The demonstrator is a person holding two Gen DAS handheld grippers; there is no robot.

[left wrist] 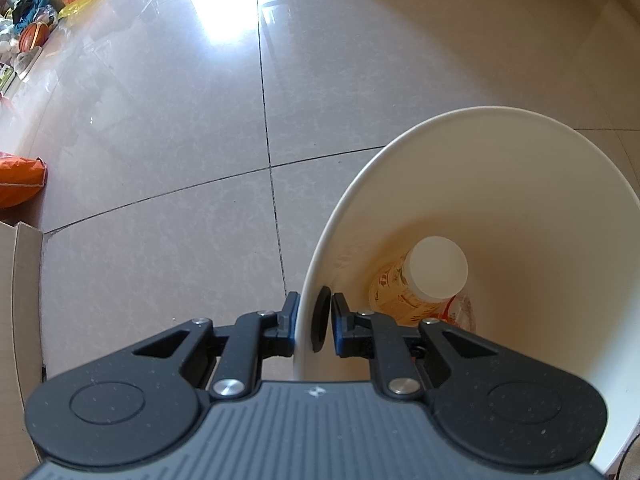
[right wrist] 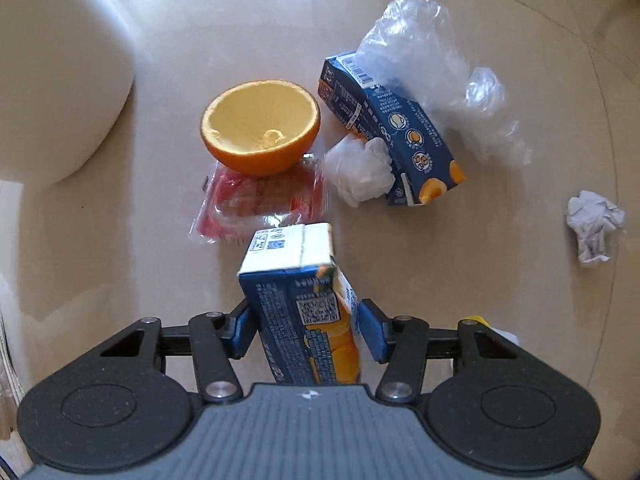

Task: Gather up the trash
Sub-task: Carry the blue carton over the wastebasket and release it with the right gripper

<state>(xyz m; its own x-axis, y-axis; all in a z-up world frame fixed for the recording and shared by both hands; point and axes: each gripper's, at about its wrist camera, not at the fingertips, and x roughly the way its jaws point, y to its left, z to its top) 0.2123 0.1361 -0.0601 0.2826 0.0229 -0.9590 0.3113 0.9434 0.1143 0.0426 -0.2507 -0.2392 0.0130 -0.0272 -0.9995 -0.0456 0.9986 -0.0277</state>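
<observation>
A blue juice carton [right wrist: 300, 300] printed with orange fruit, a QR code and small white text stands between the jaws of the right gripper [right wrist: 305, 330], its pale folded end facing the camera; both blue pads sit against its sides, so the gripper is clamped on it. No earlier view is on hand to say more of the jaws. Beyond it on the glossy beige floor [right wrist: 120, 240] lies the rest of the litter: a hollowed orange half [right wrist: 260, 128] resting on a red-and-clear plastic wrapper [right wrist: 256, 208], a second blue carton [right wrist: 392, 132] lying tilted with a crumpled clear plastic bag [right wrist: 440, 72] over its far end, a white plastic wad [right wrist: 360, 172] touching that carton's near side, and a ball of crumpled paper [right wrist: 594, 226] well apart at right. In the left wrist view, the left gripper [left wrist: 315, 322] is pinched tight on the rim of a white waste bin [left wrist: 500, 160], one pad outside the wall and one inside. At the bin's bottom lies a bottle [left wrist: 416, 280] with a white cap and orange-printed label.
</observation>
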